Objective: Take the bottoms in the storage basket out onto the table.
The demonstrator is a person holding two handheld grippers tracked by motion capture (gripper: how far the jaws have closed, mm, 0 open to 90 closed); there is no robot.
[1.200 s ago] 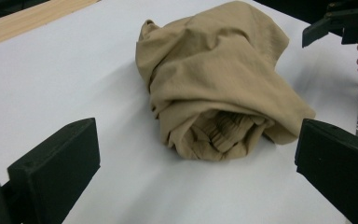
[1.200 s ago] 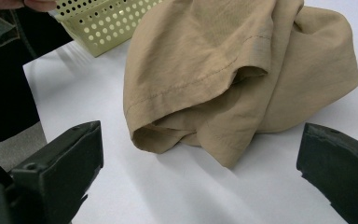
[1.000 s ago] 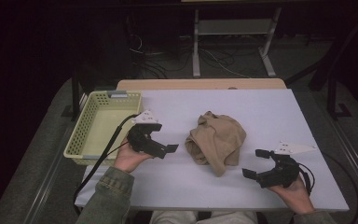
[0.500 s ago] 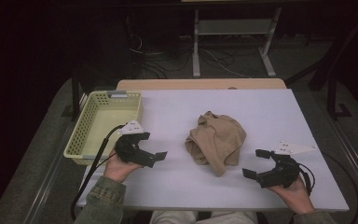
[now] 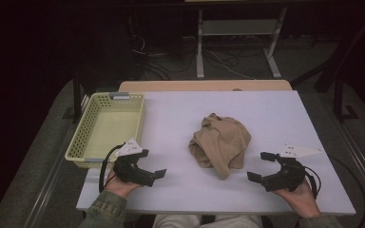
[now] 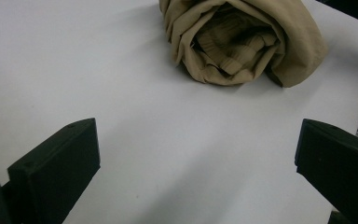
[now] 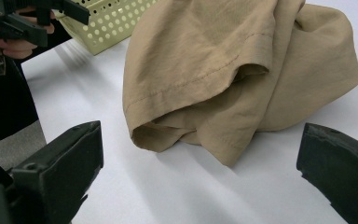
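A yellow basket (image 5: 105,128) sits well left of the crumpled tan cloth (image 5: 221,144), which lies mid-table (image 5: 285,109) with nothing between it and either tool. The left gripper (image 5: 153,167) and right gripper (image 5: 260,166) flank the cloth, jaws apart, holding nothing. The left gripper view shows its rolled, ribbed inner folds; the right gripper view shows a stitched hem.

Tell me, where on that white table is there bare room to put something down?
The widest bare stretch lies behind the tan cloth, toward the table far edge. Another strip runs between the yellow basket and the cloth. The front is crowded: left gripper and right gripper flank the cloth.
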